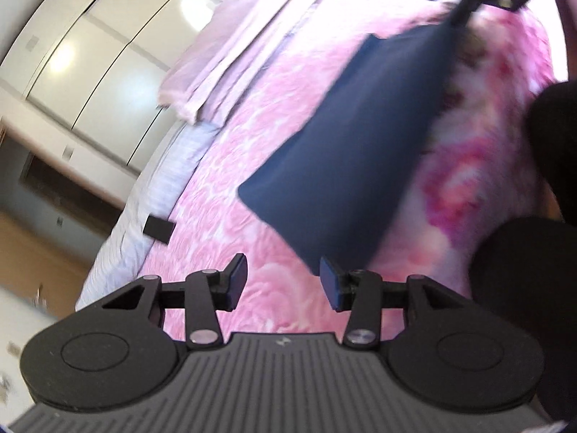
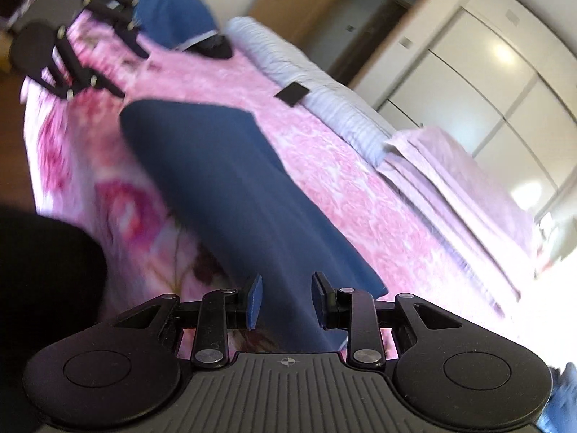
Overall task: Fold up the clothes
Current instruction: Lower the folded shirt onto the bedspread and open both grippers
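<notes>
A folded navy blue garment [image 1: 346, 151] lies on the pink floral bedspread [image 1: 259, 115]. My left gripper [image 1: 285, 281] is open and empty, its right pad near the garment's near corner. In the left wrist view the right gripper [image 1: 465, 11] sits at the garment's far end. In the right wrist view the garment [image 2: 234, 195] runs between my right gripper's [image 2: 286, 301] parted blue pads [image 2: 254, 301]; the pads do not pinch the cloth. The left gripper [image 2: 86, 39] shows far off, past the garment's other end. Both views are motion-blurred.
A stack of folded pale pink cloth [image 1: 230, 54] lies further up the bed. A small black rectangle [image 1: 158, 229] rests by a white striped sheet [image 1: 155, 195] at the bed's edge. White wardrobe doors [image 1: 90, 72] stand beyond. A blue cloth [image 2: 169, 11] lies at the bed's far corner.
</notes>
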